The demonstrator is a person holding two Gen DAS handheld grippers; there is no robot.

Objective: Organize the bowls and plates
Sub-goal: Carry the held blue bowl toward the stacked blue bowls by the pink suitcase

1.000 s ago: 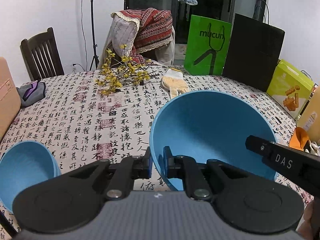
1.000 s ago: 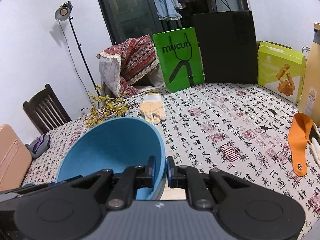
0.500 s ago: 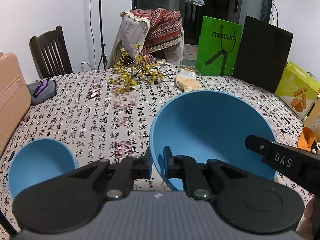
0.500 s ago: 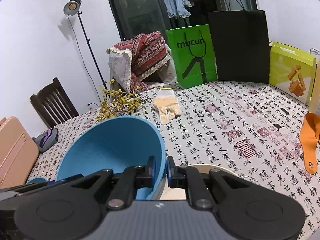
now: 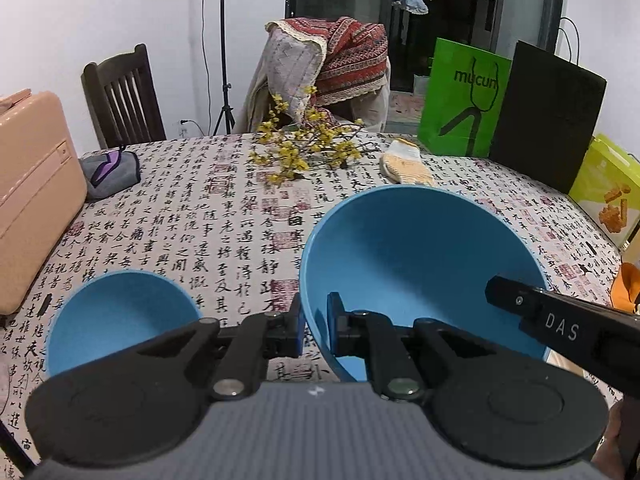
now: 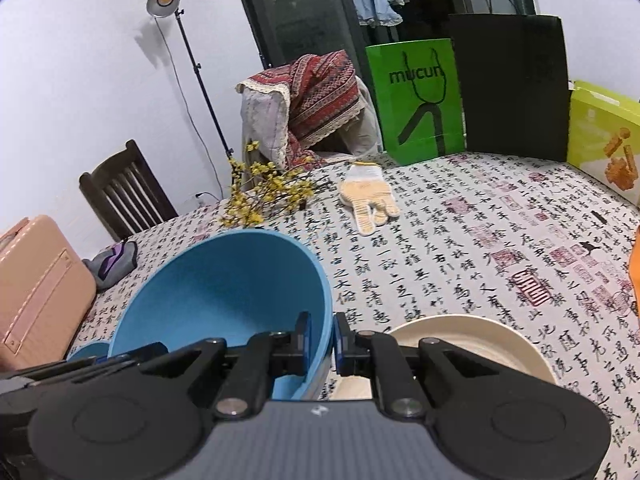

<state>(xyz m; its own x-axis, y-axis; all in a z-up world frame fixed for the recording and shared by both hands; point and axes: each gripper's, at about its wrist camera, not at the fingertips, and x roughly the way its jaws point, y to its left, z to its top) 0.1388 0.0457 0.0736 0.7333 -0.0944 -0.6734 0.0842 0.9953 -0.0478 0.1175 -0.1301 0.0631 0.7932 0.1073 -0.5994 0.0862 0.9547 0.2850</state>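
A large blue bowl [image 5: 420,264] is held above the table by both grippers. My left gripper [image 5: 314,330] is shut on its near left rim. My right gripper [image 6: 323,338] is shut on the opposite rim of the same large blue bowl [image 6: 224,296], and its black body shows at the right of the left wrist view. A smaller blue bowl [image 5: 120,316] sits on the tablecloth to the lower left; only a sliver of that small bowl [image 6: 88,350] shows in the right wrist view. A cream plate [image 6: 468,340] lies on the table just right of my right gripper.
The round table [image 5: 192,232] carries a pink case [image 5: 32,200], a grey pouch [image 5: 110,174], yellow flower sprigs [image 5: 308,152], a knit glove [image 5: 406,166], green, black and yellow-green bags [image 5: 464,100] along the back, and an orange item [image 5: 626,288] at far right. Chairs stand behind.
Both grippers have carried the large blue bowl leftward across the table; the small blue bowl and the pink case have come further into view, and the cream plate has appeared at the right.
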